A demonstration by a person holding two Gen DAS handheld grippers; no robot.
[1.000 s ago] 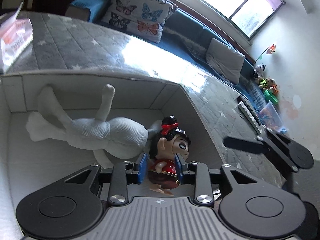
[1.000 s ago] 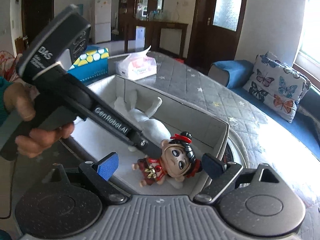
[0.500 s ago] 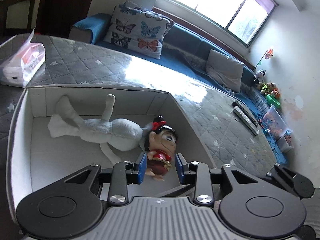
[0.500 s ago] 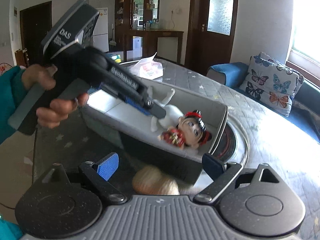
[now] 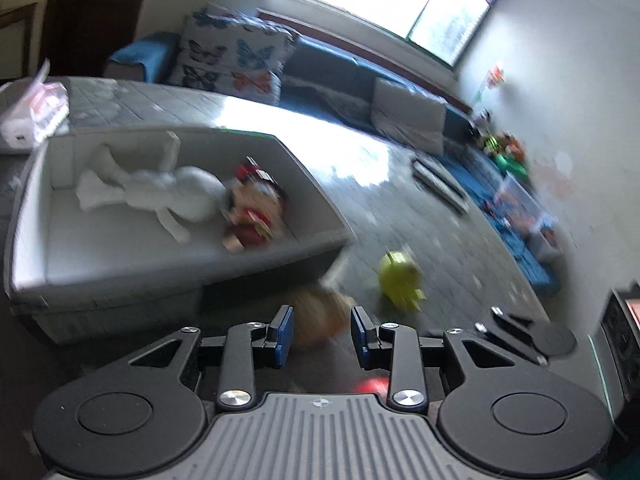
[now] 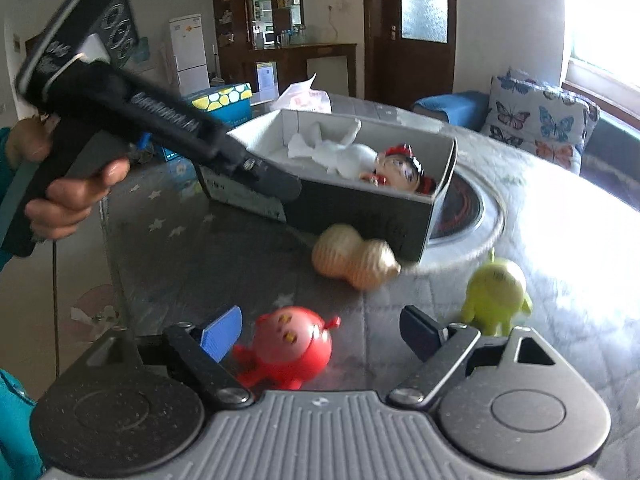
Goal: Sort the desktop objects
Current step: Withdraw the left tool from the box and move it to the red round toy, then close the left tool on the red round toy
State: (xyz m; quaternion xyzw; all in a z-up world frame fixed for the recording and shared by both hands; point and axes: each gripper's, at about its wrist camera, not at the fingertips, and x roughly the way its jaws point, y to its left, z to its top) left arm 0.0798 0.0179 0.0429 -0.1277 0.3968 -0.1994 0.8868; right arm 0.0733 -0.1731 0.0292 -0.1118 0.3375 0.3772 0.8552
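**Mia:** On the grey starry table (image 6: 168, 264) sits a grey box (image 6: 360, 204). What is inside?

**Ben:** A white cloth doll (image 5: 160, 192) lies in it, and a little doll with black hair and a red bow (image 5: 254, 210) lies right beside it, touching.

**Mia:** And outside the box?

**Ben:** A tan shell toy (image 6: 354, 260) lies just by the box wall. A green toy (image 6: 496, 294) stands near it. A red round toy (image 6: 290, 350) is closest.

**Mia:** Are the tongs grabbing anything?

**Ben:** No. The left gripper (image 5: 322, 336) is let go, with nothing pinched; the blurry shell toy shows past its tips. The right gripper (image 6: 320, 334) is closing, with the red toy between its fingers but not squeezed.
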